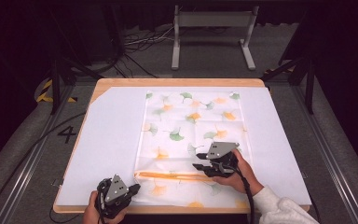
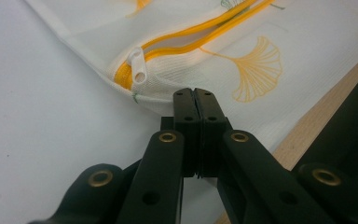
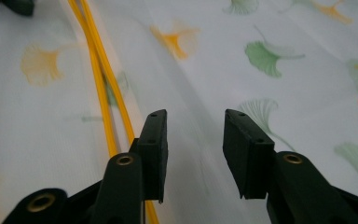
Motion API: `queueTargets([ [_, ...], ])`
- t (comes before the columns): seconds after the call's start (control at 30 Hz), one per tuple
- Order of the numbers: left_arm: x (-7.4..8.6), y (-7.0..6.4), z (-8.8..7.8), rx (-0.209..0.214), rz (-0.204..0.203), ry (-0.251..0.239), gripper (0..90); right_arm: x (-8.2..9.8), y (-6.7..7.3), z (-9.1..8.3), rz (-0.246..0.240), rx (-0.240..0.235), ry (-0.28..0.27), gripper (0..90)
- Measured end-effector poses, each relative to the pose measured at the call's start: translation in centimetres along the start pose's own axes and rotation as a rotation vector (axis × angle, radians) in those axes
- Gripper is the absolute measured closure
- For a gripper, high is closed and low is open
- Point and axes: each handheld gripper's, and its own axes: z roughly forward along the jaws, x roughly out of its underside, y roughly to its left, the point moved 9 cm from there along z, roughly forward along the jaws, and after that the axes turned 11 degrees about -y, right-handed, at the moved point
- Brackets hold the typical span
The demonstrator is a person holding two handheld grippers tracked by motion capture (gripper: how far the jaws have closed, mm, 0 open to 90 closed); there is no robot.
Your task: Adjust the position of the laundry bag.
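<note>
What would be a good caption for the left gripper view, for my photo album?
Left gripper, jaws shut, at the edge of a white ginkgo-print mesh bag, beside its white zipper pull.

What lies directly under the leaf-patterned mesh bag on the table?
The mesh bag lies flat on a white sheet, which covers the wooden table. The sheet shows faintly through the thin fabric. Whether anything is inside the bag cannot be told.
</note>
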Motion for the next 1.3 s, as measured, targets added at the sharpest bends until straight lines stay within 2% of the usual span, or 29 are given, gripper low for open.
queueTargets([
  [0.07, 0.0, 0.0, 0.1, 0.004, 0.005, 0.000, 88.6, -1.7, 0.8, 0.7, 0.021, -0.024, -0.041, 62.9],
  [0.1, -0.1, 0.0, 0.1, 0.001, 0.005, -0.002, 88.7, -3.1, 1.6, 1.5, 0.024, -0.042, -0.066, 62.7],
  [0.2, -0.2, 0.0, 0.0, -0.001, 0.025, -0.007, 88.7, -5.1, 3.4, 3.5, 0.033, -0.082, -0.092, 60.6],
  [0.27, -0.3, -0.1, 0.0, -0.001, 0.041, -0.010, 88.6, -6.5, 4.9, 5.4, 0.043, -0.113, -0.106, 55.7],
  [0.37, -0.4, 0.0, 0.1, 0.005, 0.056, -0.013, 88.7, -7.7, 6.4, 8.0, 0.046, -0.121, -0.115, 51.2],
  [0.4, -0.4, 0.0, 0.1, 0.007, 0.059, -0.012, 88.7, -7.7, 6.4, 8.0, 0.046, -0.121, -0.115, 51.2],
  [0.5, -0.4, 0.0, 0.0, 0.011, 0.062, -0.015, 88.7, -8.4, 7.2, 10.0, 0.061, -0.130, -0.112, 50.8],
  [0.63, -0.4, 0.0, 0.1, 0.016, 0.070, -0.014, 88.7, -8.5, 7.4, 11.8, 0.104, -0.130, -0.095, 51.5],
  [0.73, -0.3, -0.1, 0.2, 0.022, 0.074, -0.010, 88.7, -8.5, 8.0, 12.8, 0.121, -0.156, -0.083, 51.8],
  [0.83, -0.3, -0.2, 0.4, 0.023, 0.085, -0.006, 88.7, -8.3, 8.4, 13.5, 0.104, -0.154, -0.051, 52.0],
  [0.87, -0.4, -0.2, 0.3, 0.021, 0.083, -0.007, 88.7, -8.2, 8.5, 13.7, 0.086, -0.151, -0.038, 52.2],
  [1.0, -0.3, -0.1, 0.3, 0.021, 0.077, -0.010, 88.7, -7.5, 8.7, 13.9, 0.067, -0.161, -0.002, 51.3],
  [1.17, -0.3, -0.2, 0.3, 0.021, 0.077, -0.007, 88.7, -6.4, 8.6, 13.8, 0.072, -0.178, 0.030, 50.0],
  [1.3, -0.4, -0.1, 0.3, 0.016, 0.075, -0.017, 88.7, -5.5, 8.3, 13.3, 0.026, -0.182, 0.071, 56.7],
])
